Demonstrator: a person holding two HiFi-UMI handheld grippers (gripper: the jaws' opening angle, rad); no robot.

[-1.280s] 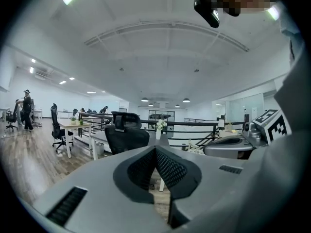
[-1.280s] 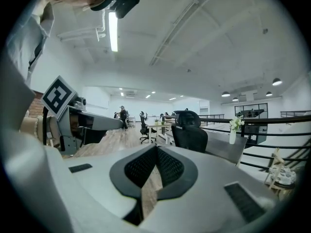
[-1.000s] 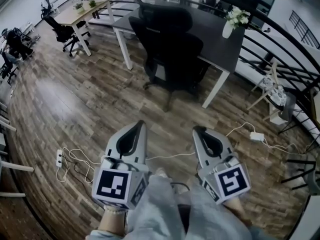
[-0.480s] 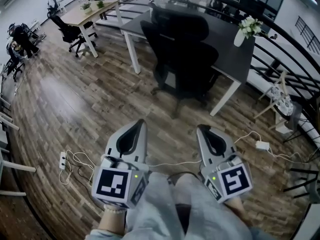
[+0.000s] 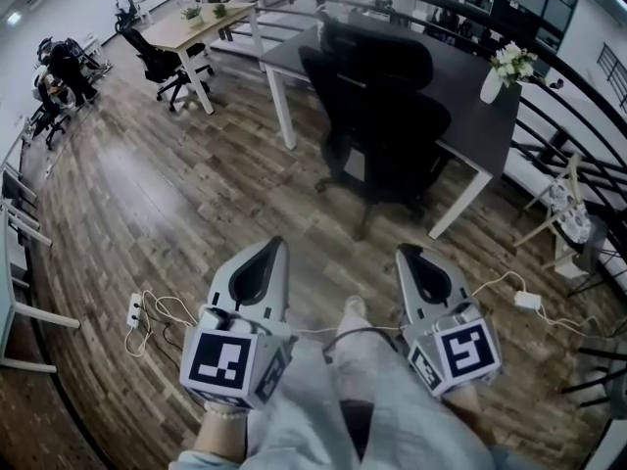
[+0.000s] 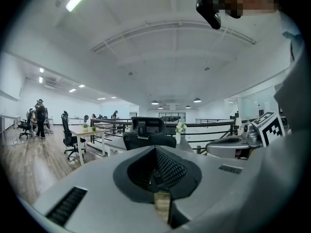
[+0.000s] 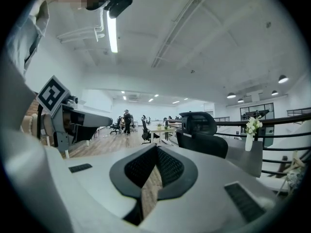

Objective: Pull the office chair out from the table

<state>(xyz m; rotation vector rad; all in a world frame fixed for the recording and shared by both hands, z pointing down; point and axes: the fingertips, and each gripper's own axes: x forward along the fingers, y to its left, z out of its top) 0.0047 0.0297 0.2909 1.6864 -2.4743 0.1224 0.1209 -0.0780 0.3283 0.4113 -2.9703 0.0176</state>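
Ahead of both tools and well apart from them: dark table (image 5: pixel 462 106), office chair (image 5: pixel 387 116) tucked against its near edge, backrest toward the grippers. Judged as the approach step, with no contact yet. Left gripper (image 5: pixel 271 246) pressed together on nothing; right gripper (image 5: pixel 409 253) likewise closed and empty, just beside it. Next, probably: closing the gap, spreading the jaws, catching the backrest, drawing back. Beyond the chair, on the right tool's side: white vase (image 5: pixel 491 86) holding white flowers (image 5: pixel 515 62).

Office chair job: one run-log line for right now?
chair: at table | left claw: shut, empty | right claw: shut, empty | contact: none
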